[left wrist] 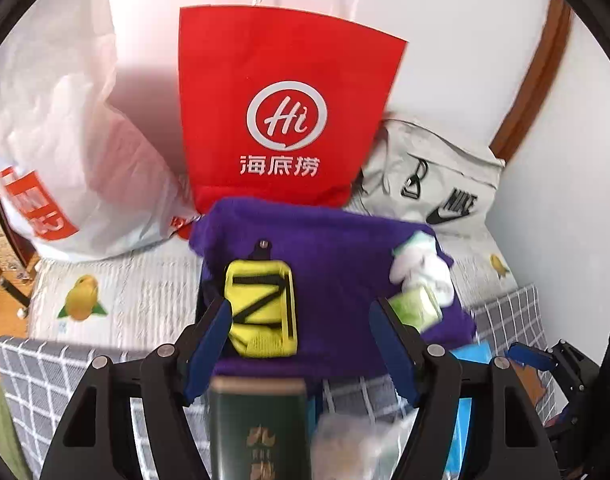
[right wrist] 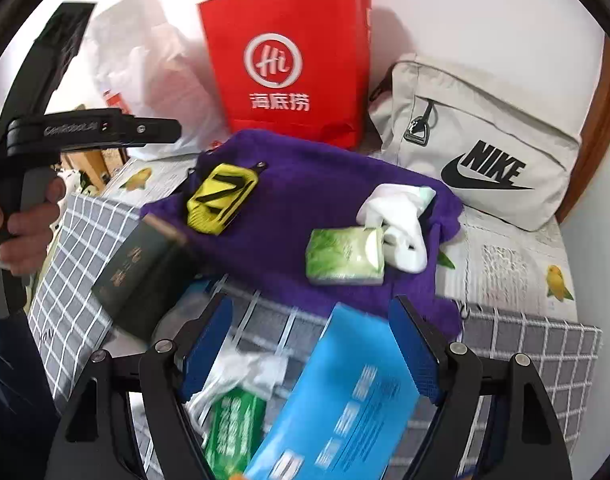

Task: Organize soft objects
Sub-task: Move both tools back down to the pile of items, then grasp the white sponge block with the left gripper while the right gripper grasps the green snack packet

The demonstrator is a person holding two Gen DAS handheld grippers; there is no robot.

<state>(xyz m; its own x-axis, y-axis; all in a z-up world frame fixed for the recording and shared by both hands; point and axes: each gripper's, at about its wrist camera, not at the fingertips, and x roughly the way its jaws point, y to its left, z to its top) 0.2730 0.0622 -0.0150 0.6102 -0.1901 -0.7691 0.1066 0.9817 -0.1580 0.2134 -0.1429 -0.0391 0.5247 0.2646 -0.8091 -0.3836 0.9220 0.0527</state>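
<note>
Both grippers, left (left wrist: 301, 344) and right (right wrist: 311, 344), hang wide and empty above the bed, so this looks like a pause between picks. The purple cloth (right wrist: 305, 208) lies spread, carrying a yellow pouch (right wrist: 221, 196), tissue pack (right wrist: 345, 256) and what may be white socks (right wrist: 401, 220). Next, choose one and close on it.

A crumpled purple cloth (right wrist: 325, 184) lies spread on the bed, bearing small items.

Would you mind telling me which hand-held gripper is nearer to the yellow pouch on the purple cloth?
Left. The left hand-held gripper hangs open just over the yellow pouch, which sits by its left finger. The right hand-held gripper is farther back, above the blue box, with the pouch well ahead.
</note>
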